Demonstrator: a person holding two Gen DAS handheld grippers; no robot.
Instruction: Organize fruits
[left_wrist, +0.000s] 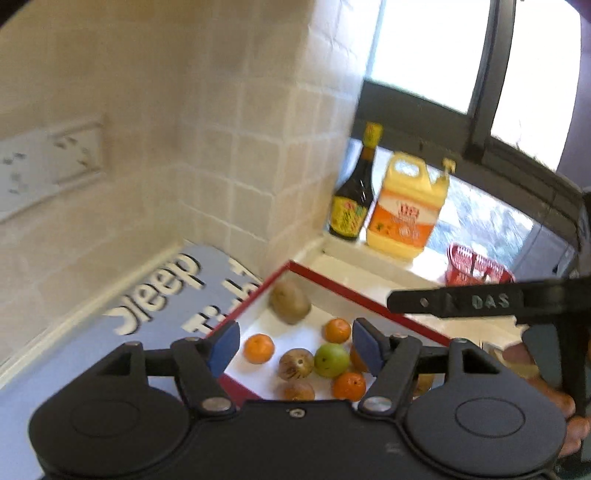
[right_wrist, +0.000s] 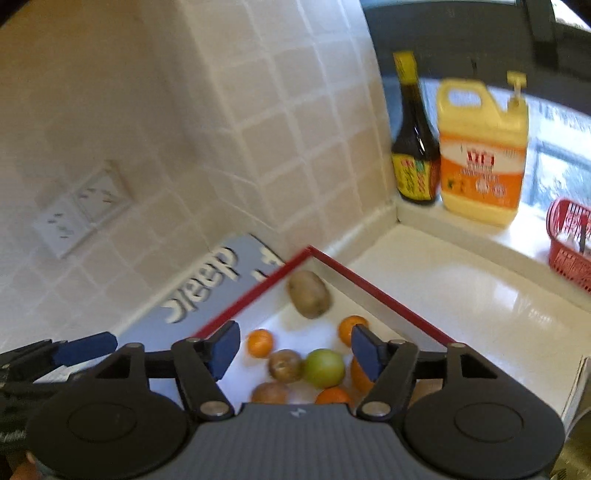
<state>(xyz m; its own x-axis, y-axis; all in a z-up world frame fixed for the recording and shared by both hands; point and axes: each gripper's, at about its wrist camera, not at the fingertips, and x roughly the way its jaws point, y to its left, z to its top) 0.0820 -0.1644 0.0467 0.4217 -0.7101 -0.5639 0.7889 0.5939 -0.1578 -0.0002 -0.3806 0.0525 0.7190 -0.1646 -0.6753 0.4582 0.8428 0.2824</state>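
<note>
Both your left gripper (left_wrist: 293, 347) and right gripper (right_wrist: 293, 349) hang open and empty above the red-rimmed box (right_wrist: 384, 295). The fruits (right_wrist: 323, 367) crowd its near end; closing there risks pinching two at once.

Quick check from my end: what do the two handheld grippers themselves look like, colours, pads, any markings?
Both grippers are black plastic with two round housings, silver pivot screws and blue finger pads. The left gripper has a smooth black body. The right gripper has a ribbed grey centre panel bearing a small white mark; its side arm reads "DAS" in the left view. No cables or sleeves show.
</note>
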